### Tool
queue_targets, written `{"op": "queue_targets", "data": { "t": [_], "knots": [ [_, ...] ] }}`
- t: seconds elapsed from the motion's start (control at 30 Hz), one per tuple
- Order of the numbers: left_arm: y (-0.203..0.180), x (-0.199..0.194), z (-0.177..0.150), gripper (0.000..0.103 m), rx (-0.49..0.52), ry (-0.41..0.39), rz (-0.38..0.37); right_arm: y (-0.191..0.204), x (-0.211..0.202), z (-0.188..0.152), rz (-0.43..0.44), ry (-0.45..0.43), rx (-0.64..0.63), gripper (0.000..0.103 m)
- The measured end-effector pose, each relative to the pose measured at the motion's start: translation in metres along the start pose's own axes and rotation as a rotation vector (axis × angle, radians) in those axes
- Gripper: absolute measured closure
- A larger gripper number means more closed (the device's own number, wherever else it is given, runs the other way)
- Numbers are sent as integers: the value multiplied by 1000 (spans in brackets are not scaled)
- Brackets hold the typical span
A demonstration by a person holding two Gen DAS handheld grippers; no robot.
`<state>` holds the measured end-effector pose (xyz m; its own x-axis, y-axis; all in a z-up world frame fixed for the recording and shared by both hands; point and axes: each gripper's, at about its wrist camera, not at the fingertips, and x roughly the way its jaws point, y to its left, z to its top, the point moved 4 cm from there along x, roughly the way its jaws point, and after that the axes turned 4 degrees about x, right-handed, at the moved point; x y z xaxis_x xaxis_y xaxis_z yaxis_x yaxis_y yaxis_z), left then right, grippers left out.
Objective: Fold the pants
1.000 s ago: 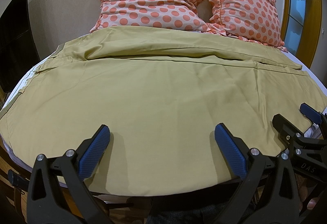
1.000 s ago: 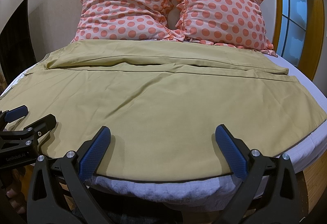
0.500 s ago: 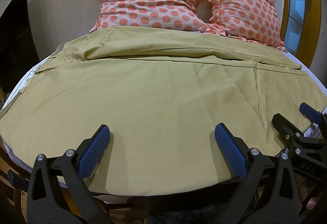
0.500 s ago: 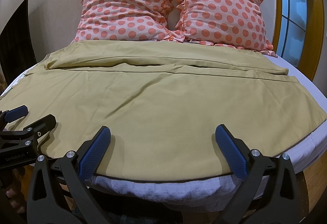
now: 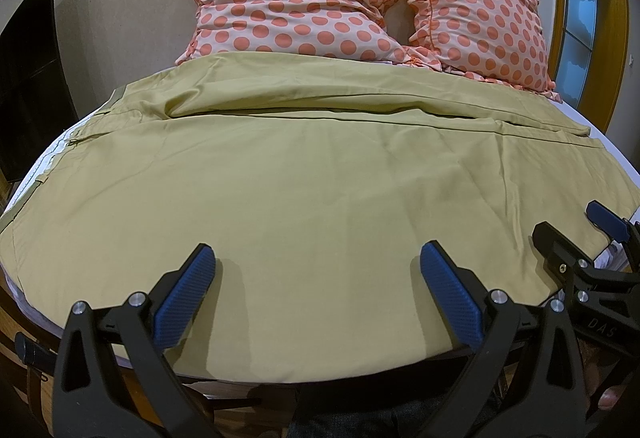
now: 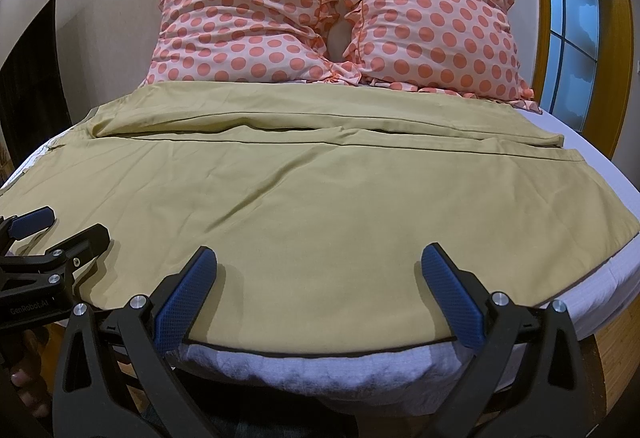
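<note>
Cut off at the left frame edge: the waist end of the pants (image 5: 320, 198), only a strip of waistband showing far left of the left gripper (image 5: 316, 278). Near hem partly masked by both sets of jaws. Cannot tell whether any pad touches cloth. Hidden under the cloth: most of the bed (image 6: 580, 278), white sheet showing only below and right of the right gripper (image 6: 320, 278). Spread flat and sideways ahead of the jaws, olive-khaki, lightly creased, far leg lying beyond the near one. Two dotted pillows (image 6: 340, 22) well beyond. Both pairs of jaws spread wide, holding nothing, poised at the near edge.
</note>
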<state>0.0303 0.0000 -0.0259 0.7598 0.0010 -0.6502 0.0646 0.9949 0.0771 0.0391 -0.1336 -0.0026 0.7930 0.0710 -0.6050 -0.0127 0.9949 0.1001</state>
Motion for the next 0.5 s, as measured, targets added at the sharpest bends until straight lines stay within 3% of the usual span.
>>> {"op": "queue_targets", "data": {
  "t": [0.5],
  "knots": [
    [0, 0, 0, 2, 0, -1, -1, 2, -5, -6, 1, -6, -2, 1]
  ]
}}
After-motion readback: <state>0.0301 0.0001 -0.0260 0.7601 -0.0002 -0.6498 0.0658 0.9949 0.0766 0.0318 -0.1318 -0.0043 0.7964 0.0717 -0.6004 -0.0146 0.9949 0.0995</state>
